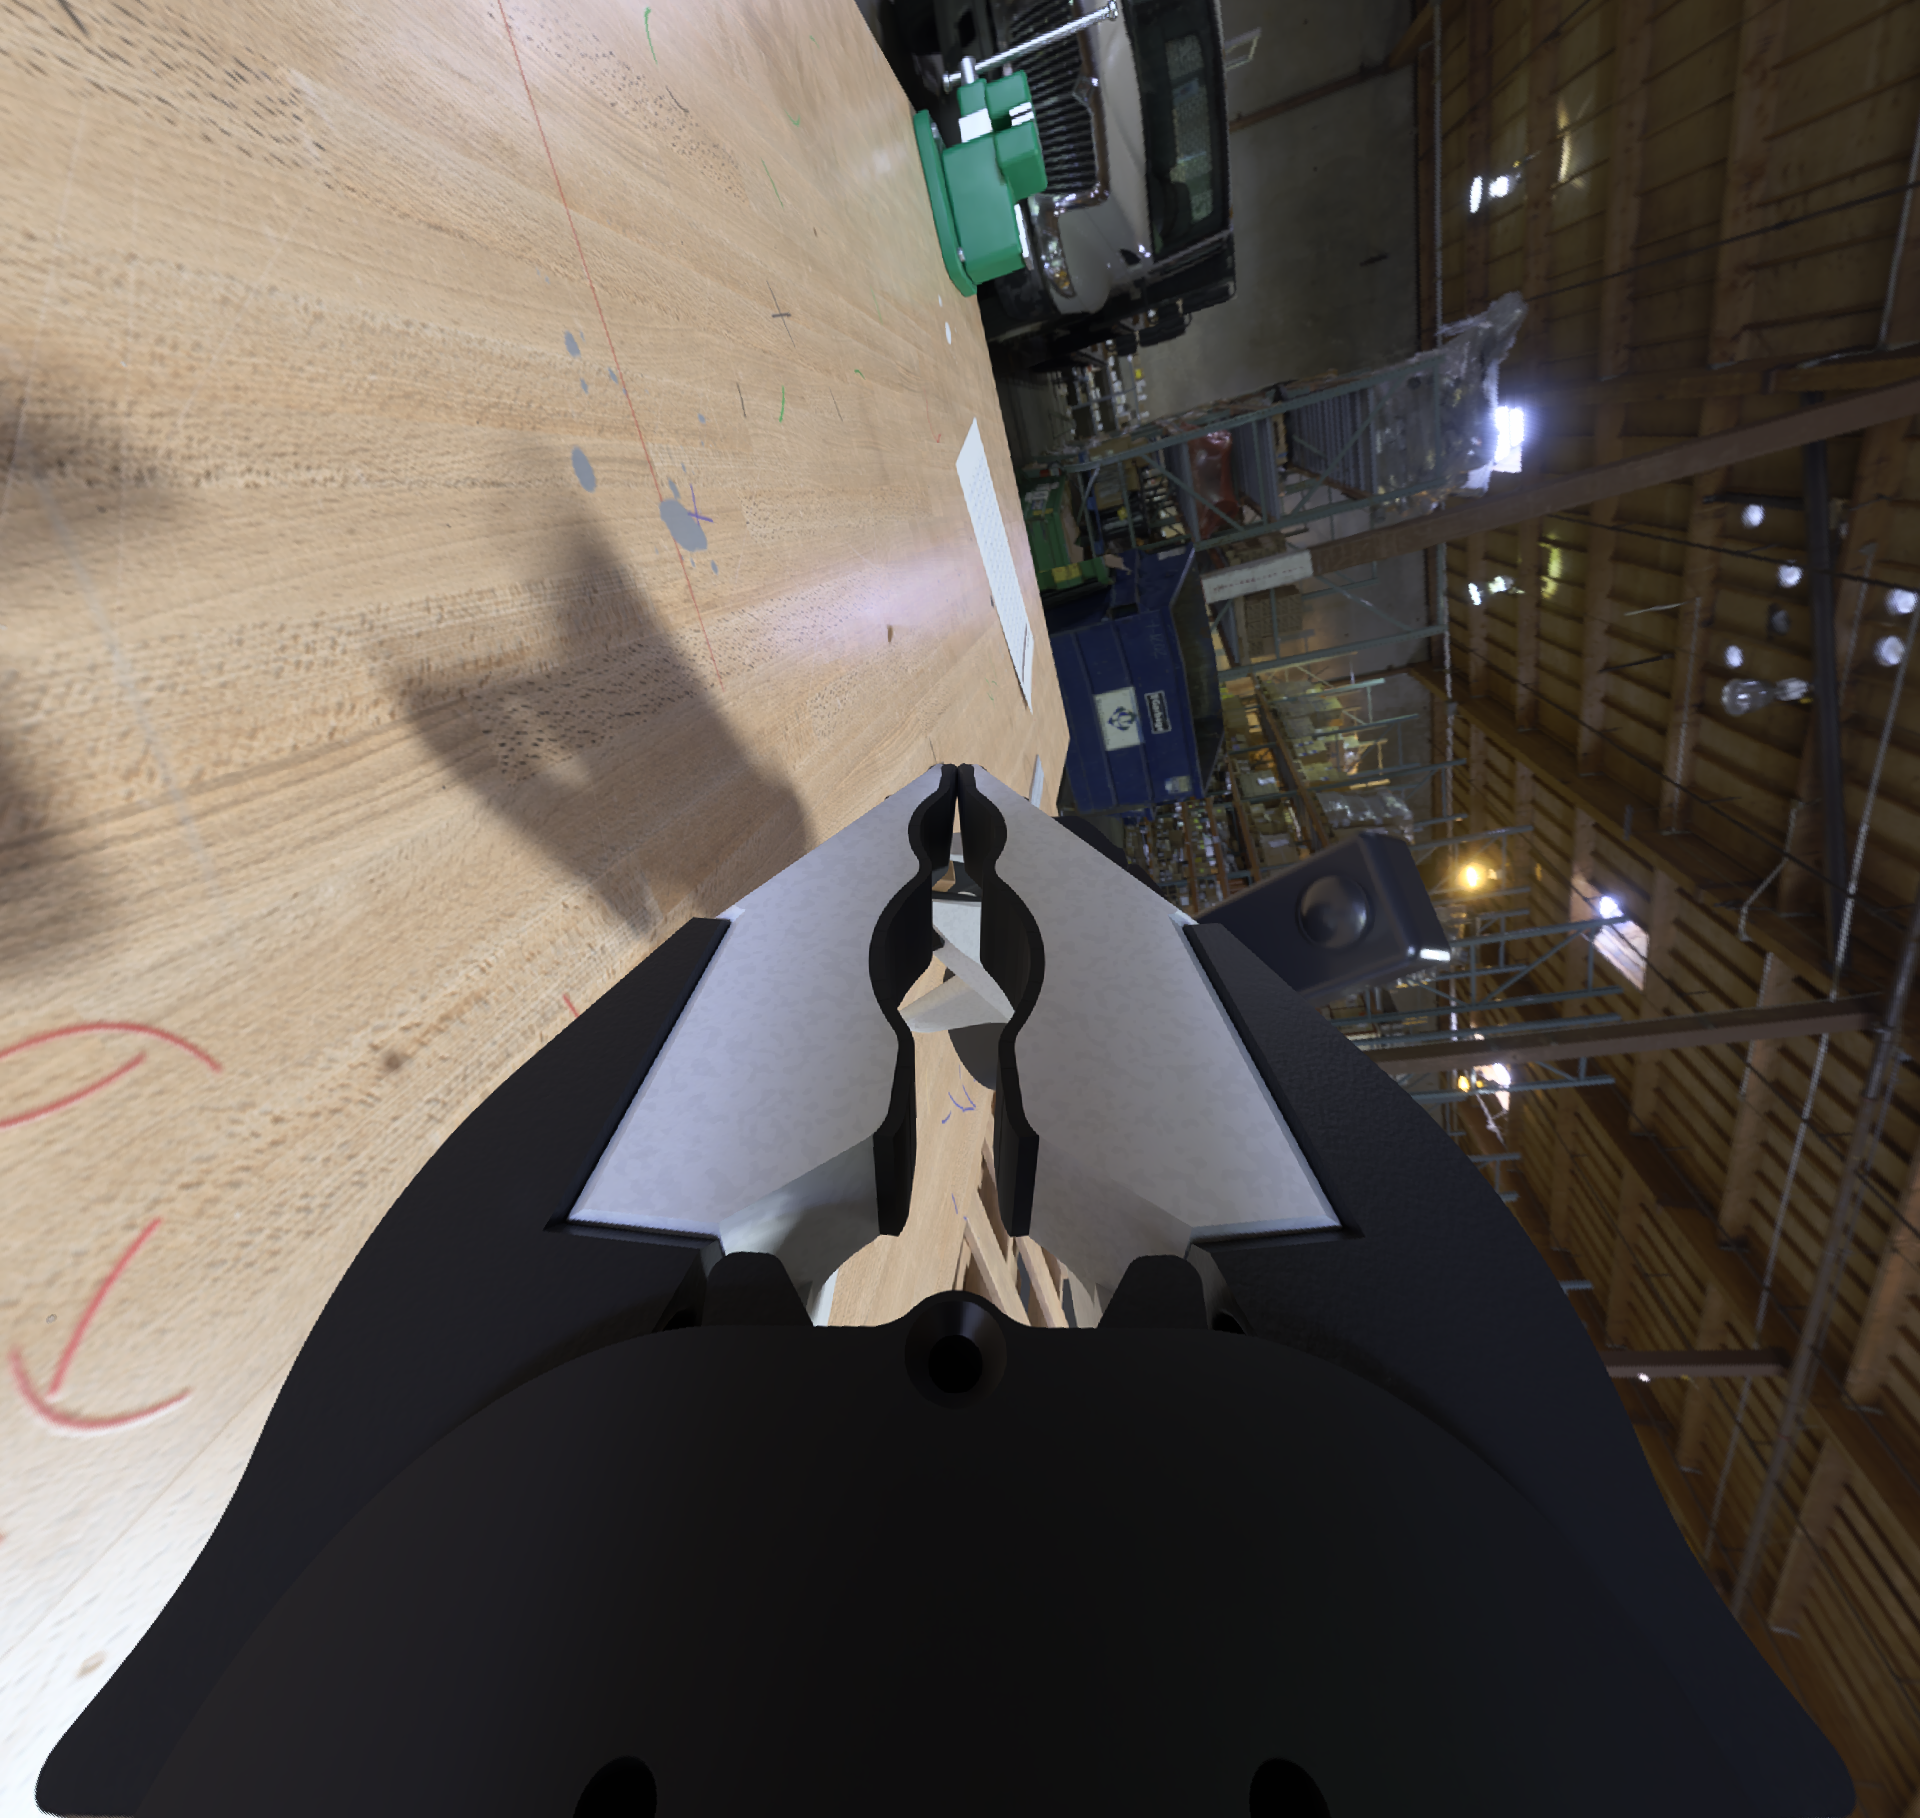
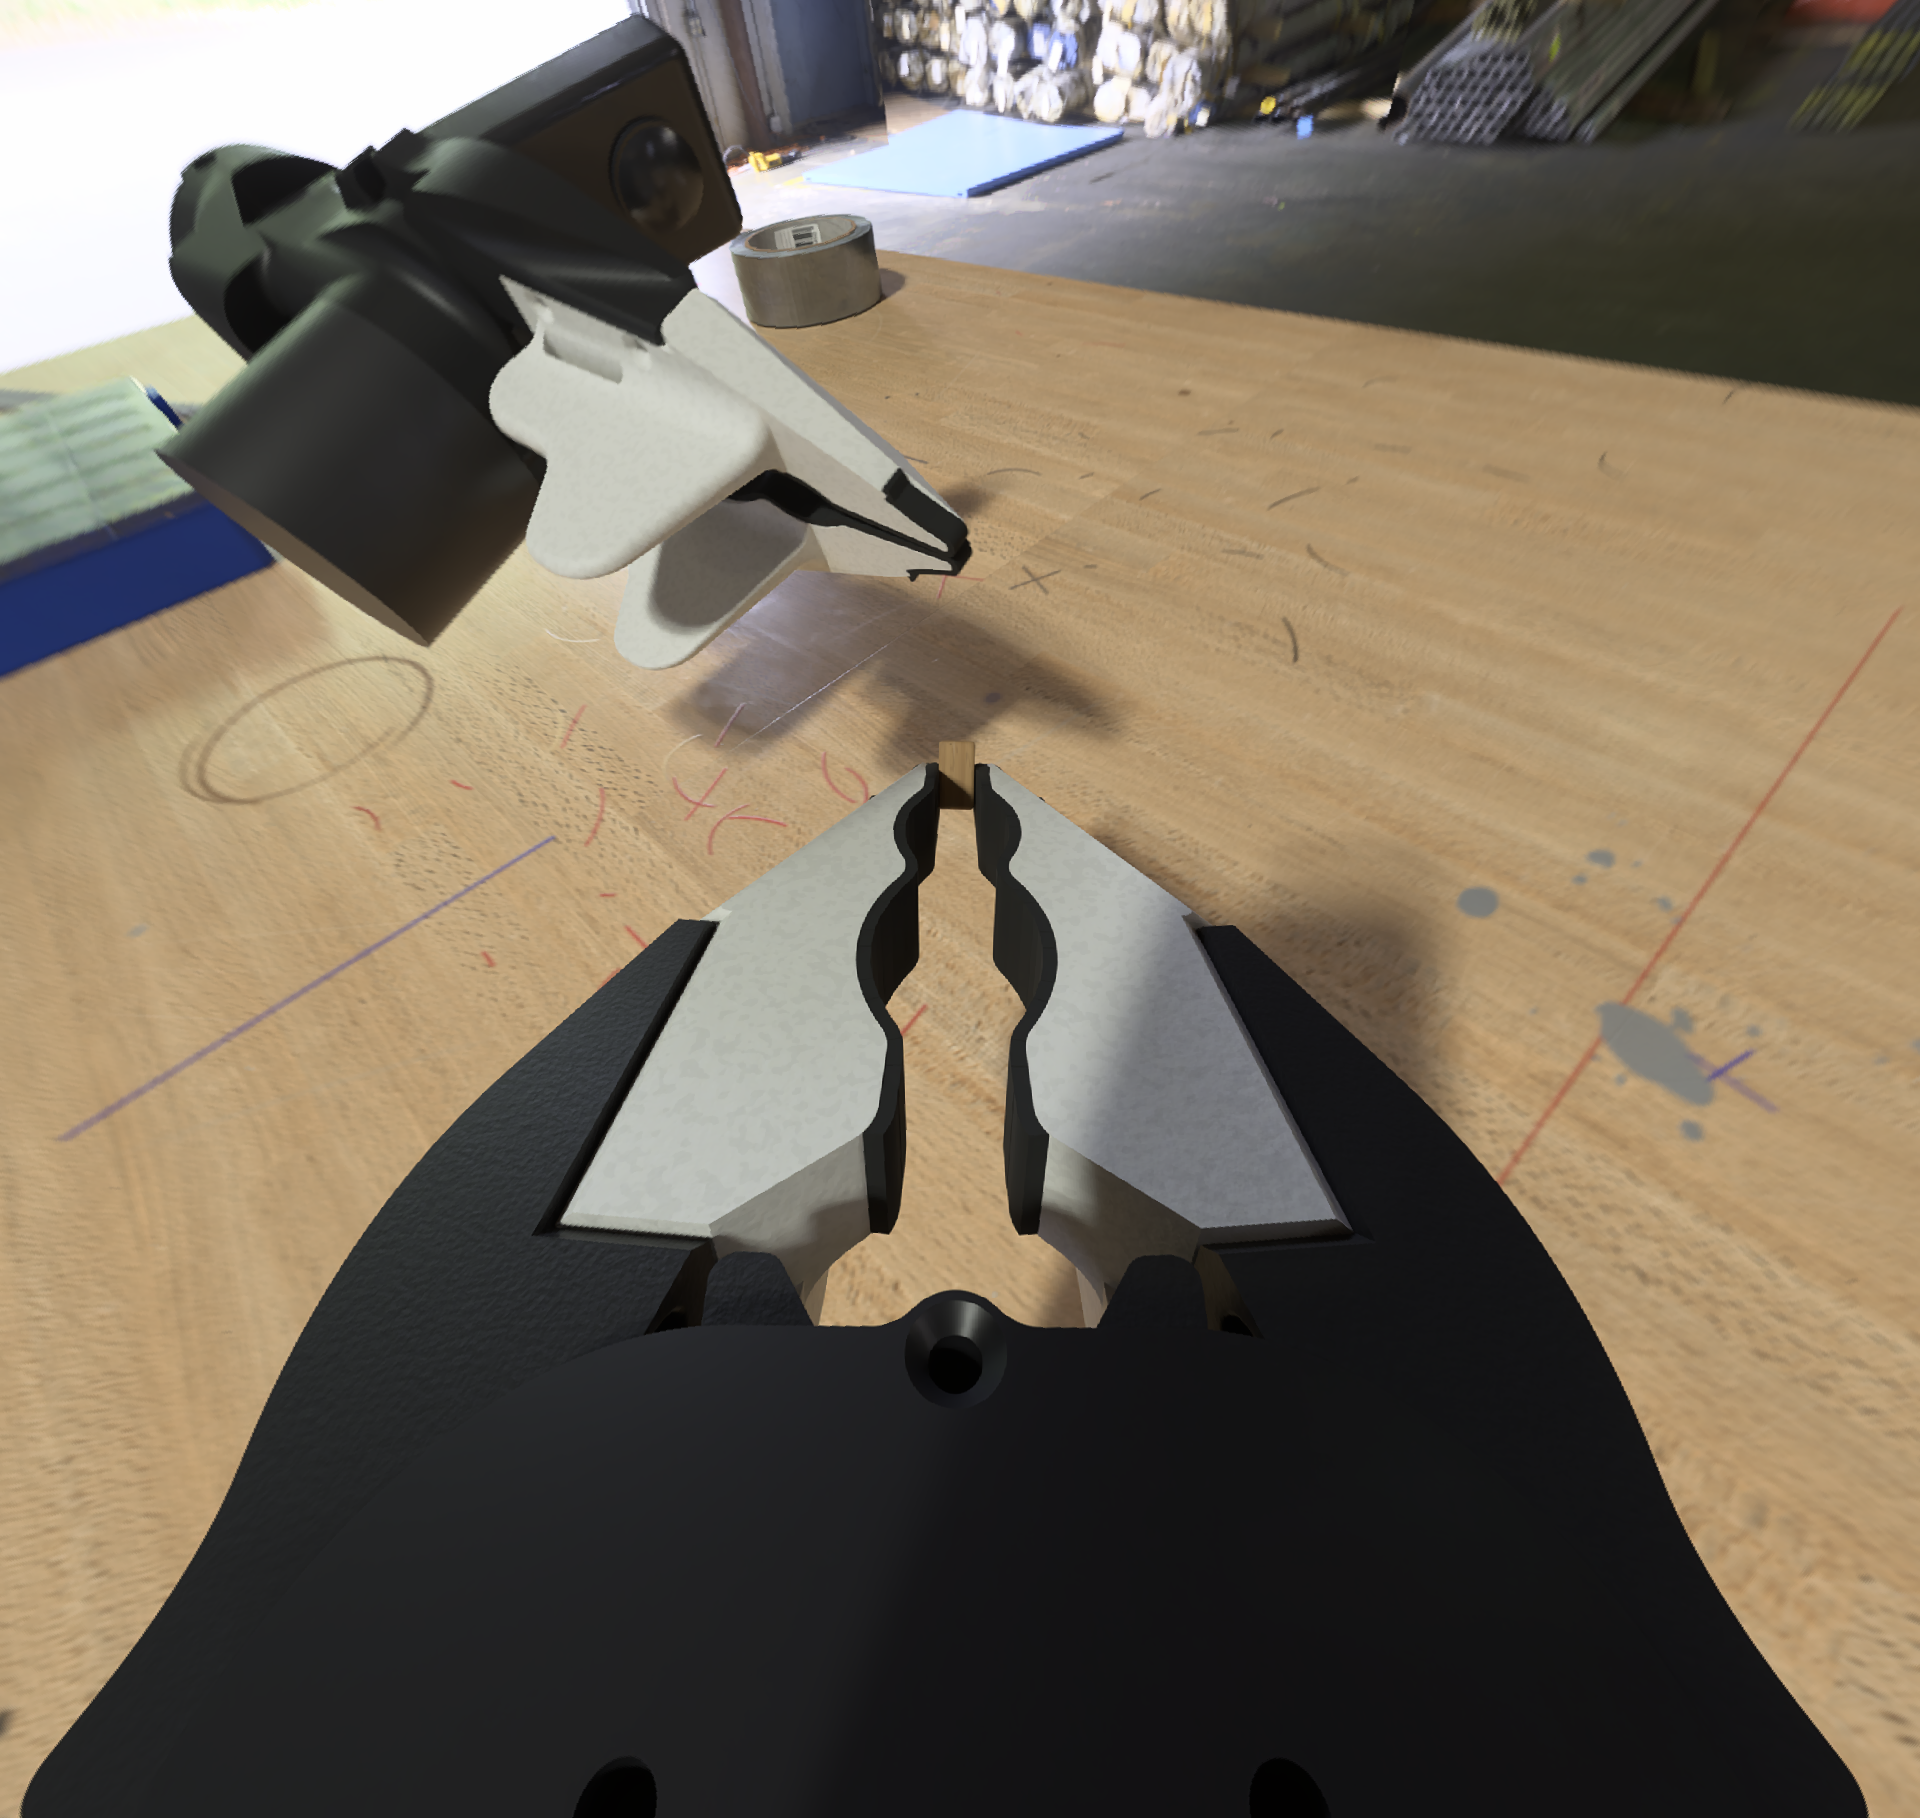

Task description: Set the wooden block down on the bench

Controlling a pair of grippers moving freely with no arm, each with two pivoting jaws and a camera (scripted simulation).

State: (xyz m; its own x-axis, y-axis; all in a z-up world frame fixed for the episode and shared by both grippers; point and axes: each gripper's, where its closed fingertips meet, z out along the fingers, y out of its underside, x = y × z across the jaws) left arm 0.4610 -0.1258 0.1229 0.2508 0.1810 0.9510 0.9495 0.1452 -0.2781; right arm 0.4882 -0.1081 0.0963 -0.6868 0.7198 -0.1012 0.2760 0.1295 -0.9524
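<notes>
Left wrist view: your left gripper (image 1: 956, 771) has its tips pressed together on nothing, above the bench (image 1: 312, 418). Right wrist view: your right gripper (image 2: 957, 789) pinches the wooden block (image 2: 956, 776) at its very tips, above the bench; judge it small, light and rigid, so hold its flat sides and lower gently

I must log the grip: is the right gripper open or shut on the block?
Shut on the wooden block: the right gripper pinches it at the fingertips, above the bench.
</notes>
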